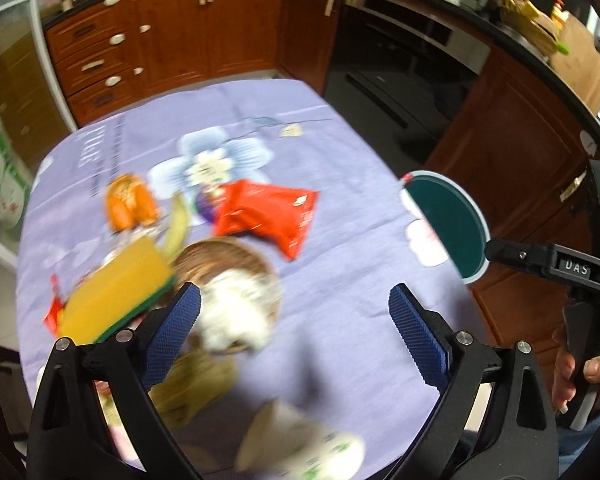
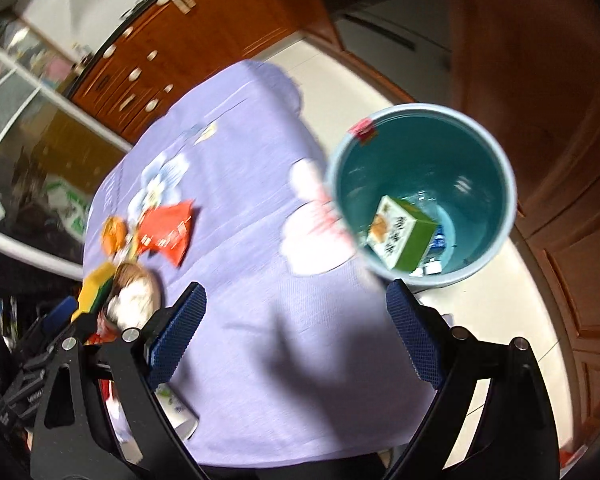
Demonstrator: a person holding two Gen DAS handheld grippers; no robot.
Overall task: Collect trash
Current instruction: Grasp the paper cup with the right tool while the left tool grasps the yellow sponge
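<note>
Both claws have their fingers spread wide with nothing between them. The left gripper [image 1: 296,316] hangs over the near-left part of the purple tablecloth [image 1: 340,184], and the right gripper [image 2: 296,320] sits out toward the cloth's right edge, looking down past it at the teal trash bin [image 2: 480,152] on the floor.

Using the bin as the anchor: it's just beside the table's right edge, and a green-and-white carton [image 2: 404,236] already lies tilted at the bottom along with some small scraps I can't make out. Everything left to collect sits well to the left of the bin, across the cloth. Farthest from it is the yellow-green sponge [image 1: 116,288]. A wooden bowl [image 1: 228,260] holding a crumpled white wad [image 1: 236,312] is touching or nearly touching the sponge. The red snack bag [image 1: 268,216] is a bit closer to the bin, its long axis running roughly toward it. A paper cup [image 1: 296,444] lies on its side at the near edge, right under the left claw.

So my read — the left gripper is clearly the nearer one for the pile, with the white wad just ahead and slightly left of its fingers. Everything's motion-blurred, so fine detail is a guess.
</note>
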